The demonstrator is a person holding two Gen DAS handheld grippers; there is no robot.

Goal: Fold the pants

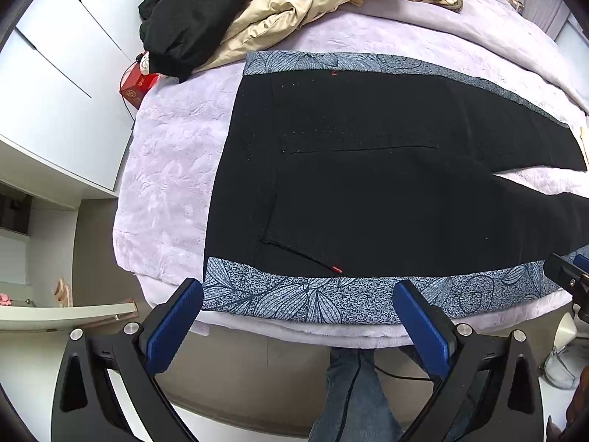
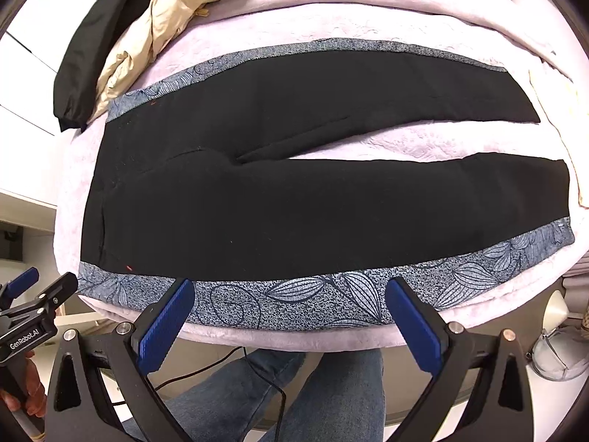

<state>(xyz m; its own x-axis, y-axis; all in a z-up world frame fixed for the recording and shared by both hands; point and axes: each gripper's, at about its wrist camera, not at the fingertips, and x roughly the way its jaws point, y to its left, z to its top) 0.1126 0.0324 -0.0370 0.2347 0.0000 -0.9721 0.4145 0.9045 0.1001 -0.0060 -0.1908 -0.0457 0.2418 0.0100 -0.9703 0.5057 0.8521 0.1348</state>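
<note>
Black pants (image 1: 368,184) with blue-grey leaf-patterned side stripes (image 1: 294,302) lie flat on a lilac bed cover (image 1: 165,169), waist to the left, the two legs spread apart to the right (image 2: 331,202). My left gripper (image 1: 298,291) is open and empty, hovering over the near patterned stripe at the waist end. My right gripper (image 2: 291,291) is open and empty, over the near stripe (image 2: 331,302) further along the leg. The left gripper also shows at the left edge of the right wrist view (image 2: 33,305).
A black jacket (image 1: 191,11) and a beige garment (image 1: 294,3) are piled at the bed's far left. A red box (image 1: 138,86) sits by the bed's left side. White cabinets (image 1: 55,73) stand left. The person's jeans-clad legs (image 2: 294,397) and a cable are below the bed edge.
</note>
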